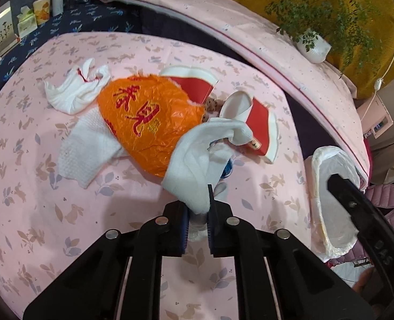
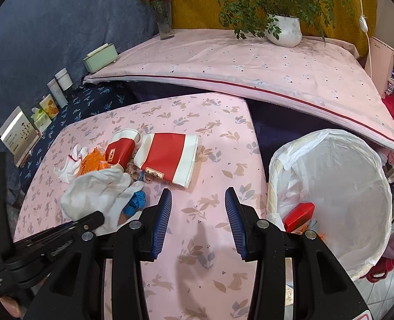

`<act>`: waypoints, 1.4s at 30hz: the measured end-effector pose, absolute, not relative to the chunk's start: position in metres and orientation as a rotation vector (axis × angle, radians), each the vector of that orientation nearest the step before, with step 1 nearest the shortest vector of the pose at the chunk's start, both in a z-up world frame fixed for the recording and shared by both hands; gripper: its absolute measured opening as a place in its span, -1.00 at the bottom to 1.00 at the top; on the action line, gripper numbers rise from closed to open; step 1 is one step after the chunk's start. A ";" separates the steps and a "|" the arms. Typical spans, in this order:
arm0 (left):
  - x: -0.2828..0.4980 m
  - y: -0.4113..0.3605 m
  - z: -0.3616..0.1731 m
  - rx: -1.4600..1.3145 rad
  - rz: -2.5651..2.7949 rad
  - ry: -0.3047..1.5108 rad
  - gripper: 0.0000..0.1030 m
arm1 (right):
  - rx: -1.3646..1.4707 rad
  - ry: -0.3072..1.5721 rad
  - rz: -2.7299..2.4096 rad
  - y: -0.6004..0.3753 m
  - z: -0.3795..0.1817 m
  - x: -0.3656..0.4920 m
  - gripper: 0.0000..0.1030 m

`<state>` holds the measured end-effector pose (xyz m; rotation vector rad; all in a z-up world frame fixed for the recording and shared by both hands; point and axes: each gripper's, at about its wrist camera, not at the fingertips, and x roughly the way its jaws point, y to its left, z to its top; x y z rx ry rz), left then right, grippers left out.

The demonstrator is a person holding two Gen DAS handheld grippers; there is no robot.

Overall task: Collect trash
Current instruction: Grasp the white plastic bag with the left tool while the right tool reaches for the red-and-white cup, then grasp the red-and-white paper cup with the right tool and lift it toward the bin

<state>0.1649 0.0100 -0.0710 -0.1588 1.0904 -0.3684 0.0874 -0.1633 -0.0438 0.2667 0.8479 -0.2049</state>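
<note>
In the left wrist view my left gripper (image 1: 198, 209) is shut on the near corner of a white cloth (image 1: 197, 157) that lies across an orange plastic bag (image 1: 146, 117). Around them on the pink rabbit-print cover (image 1: 63, 226) lie two flattened red and white paper cups (image 1: 260, 122), a white paper towel (image 1: 87, 146) and a second crumpled white cloth (image 1: 77, 88). My right gripper (image 2: 198, 197) hangs open over bare cover, nothing between its fingers, just short of the larger cup (image 2: 170, 157). The white cloth (image 2: 98, 192) partly covers a blue tape measure (image 2: 137, 202).
A bin with a white plastic liner (image 2: 330, 186) stands right of the cover and holds a red packet (image 2: 299, 216). Behind lie a folded pink mattress (image 2: 250, 64), a potted plant (image 2: 284, 30) and a flower vase (image 2: 165, 24). Boxes and jars (image 2: 50, 101) line the left wall.
</note>
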 end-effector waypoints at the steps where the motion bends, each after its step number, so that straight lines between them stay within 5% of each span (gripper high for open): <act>1: 0.164 0.011 -0.065 -0.162 -0.374 1.078 -0.80 | 0.269 0.850 -0.203 -0.164 -0.045 0.089 -0.20; 17: 0.196 0.021 0.007 -0.183 -0.387 0.892 -0.81 | 0.392 0.930 -0.071 -0.177 -0.083 0.144 -0.05; 35: 0.221 0.014 -0.020 -0.159 -0.385 0.942 -0.81 | 0.563 0.976 0.065 -0.189 -0.123 0.180 0.01; 40: 0.219 0.014 -0.027 -0.154 -0.378 0.956 -0.80 | 0.586 0.976 0.102 -0.185 -0.126 0.181 -0.27; 42: 0.218 0.014 -0.029 -0.151 -0.376 0.959 -0.81 | 0.580 0.979 0.120 -0.181 -0.126 0.181 -0.56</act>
